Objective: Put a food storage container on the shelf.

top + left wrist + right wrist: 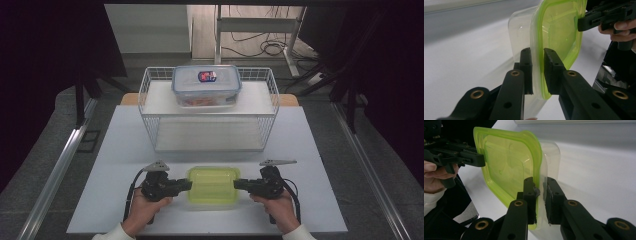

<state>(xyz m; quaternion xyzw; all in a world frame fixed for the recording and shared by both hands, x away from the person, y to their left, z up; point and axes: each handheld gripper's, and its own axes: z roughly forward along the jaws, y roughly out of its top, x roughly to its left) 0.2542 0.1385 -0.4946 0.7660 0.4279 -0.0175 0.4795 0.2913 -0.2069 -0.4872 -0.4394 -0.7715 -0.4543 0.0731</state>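
A clear food container with a lime-green lid (212,184) lies on the white table near the front edge, between both grippers. My left gripper (189,185) comes in level from the left, and its jaws (538,72) clamp the lid's rim and the wall of the container (559,32) at that end. From the right, my right gripper (236,185) holds the opposite end, its jaws (540,200) closed over the rim of the container (509,165). Each hand grips its tool from below.
A white wire basket (150,100) stands behind the container at mid-table. A clear box with a blue-rimmed lid (207,85) and orange contents rests at its far top. The table's front edge (210,233) lies just below the hands. Metal rails run along both sides.
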